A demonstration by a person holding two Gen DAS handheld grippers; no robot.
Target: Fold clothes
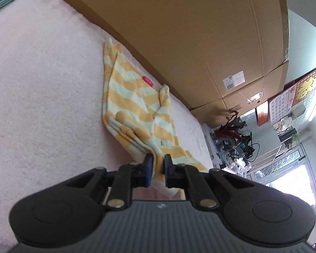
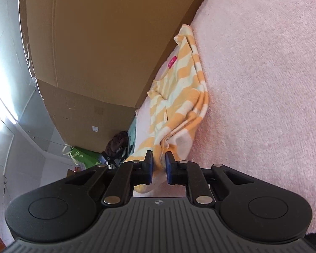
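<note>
Both claws are nearly closed and pinching fabric: the left gripper [image 1: 158, 169] has a bunched edge of the yellow-and-white striped garment [image 1: 132, 105] squeezed between its blue pads [image 1: 149, 169], and the right gripper [image 2: 159, 168] is clamped on the opposite end of it. The garment sits stretched and wrinkly on a pink fluffy blanket [image 1: 42, 73], right up against a big cardboard box [image 1: 189, 31]. There's a pink tag [image 1: 147, 81] near the collar, and cluttered shelves [image 1: 238, 139] further back.
</note>
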